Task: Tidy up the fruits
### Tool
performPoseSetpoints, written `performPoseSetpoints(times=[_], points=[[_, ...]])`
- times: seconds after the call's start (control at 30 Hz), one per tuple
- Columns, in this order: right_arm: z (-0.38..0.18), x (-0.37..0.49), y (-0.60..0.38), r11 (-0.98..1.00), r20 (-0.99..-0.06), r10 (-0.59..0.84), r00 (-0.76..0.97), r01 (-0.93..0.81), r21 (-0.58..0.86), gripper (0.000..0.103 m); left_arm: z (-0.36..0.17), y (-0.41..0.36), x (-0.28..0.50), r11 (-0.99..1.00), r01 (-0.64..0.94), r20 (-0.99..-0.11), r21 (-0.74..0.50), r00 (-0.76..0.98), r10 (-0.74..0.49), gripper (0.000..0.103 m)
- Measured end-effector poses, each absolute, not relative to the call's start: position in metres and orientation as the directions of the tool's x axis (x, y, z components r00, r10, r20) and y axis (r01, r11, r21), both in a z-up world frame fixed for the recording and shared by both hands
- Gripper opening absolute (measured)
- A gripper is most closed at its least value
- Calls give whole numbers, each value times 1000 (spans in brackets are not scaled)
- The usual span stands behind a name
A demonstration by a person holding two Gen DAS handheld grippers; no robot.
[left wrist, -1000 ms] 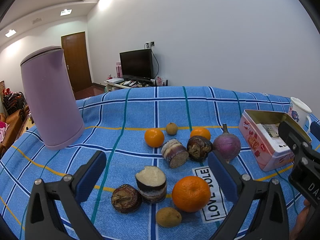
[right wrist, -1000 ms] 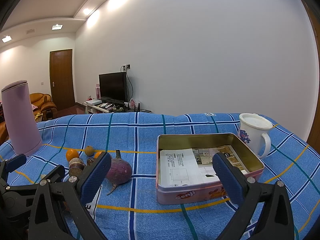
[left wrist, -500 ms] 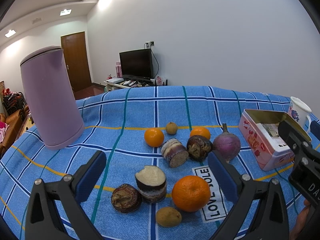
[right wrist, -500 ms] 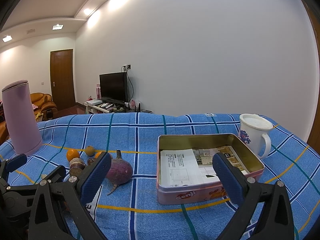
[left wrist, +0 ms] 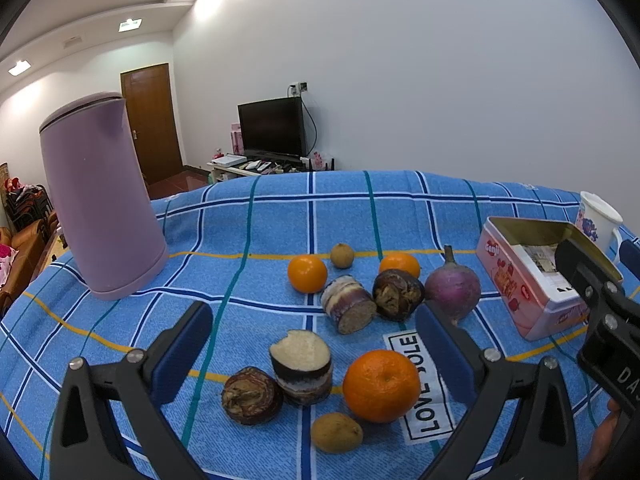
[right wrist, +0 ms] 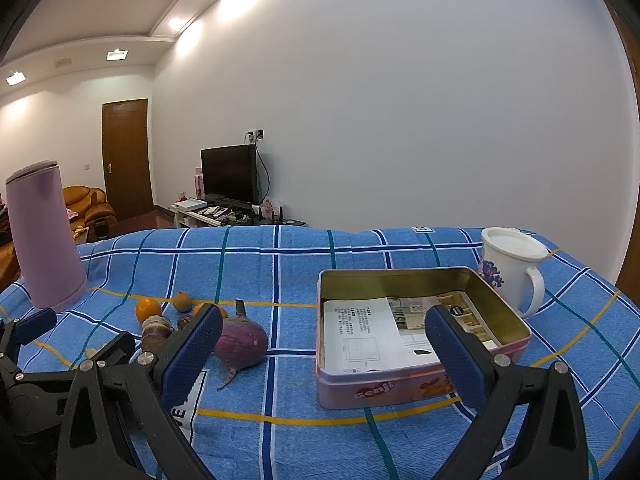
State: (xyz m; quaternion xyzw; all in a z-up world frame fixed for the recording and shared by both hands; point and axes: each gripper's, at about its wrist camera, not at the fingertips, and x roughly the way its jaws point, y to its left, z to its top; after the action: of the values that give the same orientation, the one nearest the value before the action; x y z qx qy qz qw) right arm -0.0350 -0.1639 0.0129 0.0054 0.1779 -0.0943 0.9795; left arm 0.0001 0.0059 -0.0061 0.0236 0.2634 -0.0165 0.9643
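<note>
Both tongs are held wide, nothing gripped: left gripper over the fruit pile, right gripper over the tin. Nearest orange sits beside a small brown fruit on the cloth. Risk: round fruit gets nudged and rolls if closed off-centre.

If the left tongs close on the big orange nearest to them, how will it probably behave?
The big orange is round and lies free on the flat cloth, so a nudge would probably roll it. Its skin looks firm and dimpled, so the open left tongs should likely hold it without slipping.
</note>
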Motion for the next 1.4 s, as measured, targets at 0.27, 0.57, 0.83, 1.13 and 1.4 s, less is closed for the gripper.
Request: performPoseSetpoints(times=[0.27,0.57,0.83,1.13,1.4], points=[[13,-34,-165,983,-352,-178,919,182,-23,102,-6,6,0,998,46,-508,36,861,-21,103],[11,-34,-164,988,-363,-145,920,153,-8,102,-1,21,9,995,24,-508,96,861,28,103],[1,-23,-143,996,-473,89,876,-79,41,64,14,79,17,981,-154,-448,117,873,190,103],[-25,8,-108,920,-616,391,684,-314,236,63,10,103,30,990,-123,-551,64,823,138,103],[-46,37,-82,878,-681,474,559,-354,321,53,5,100,35,999,-31,-592,11,806,32,103]])
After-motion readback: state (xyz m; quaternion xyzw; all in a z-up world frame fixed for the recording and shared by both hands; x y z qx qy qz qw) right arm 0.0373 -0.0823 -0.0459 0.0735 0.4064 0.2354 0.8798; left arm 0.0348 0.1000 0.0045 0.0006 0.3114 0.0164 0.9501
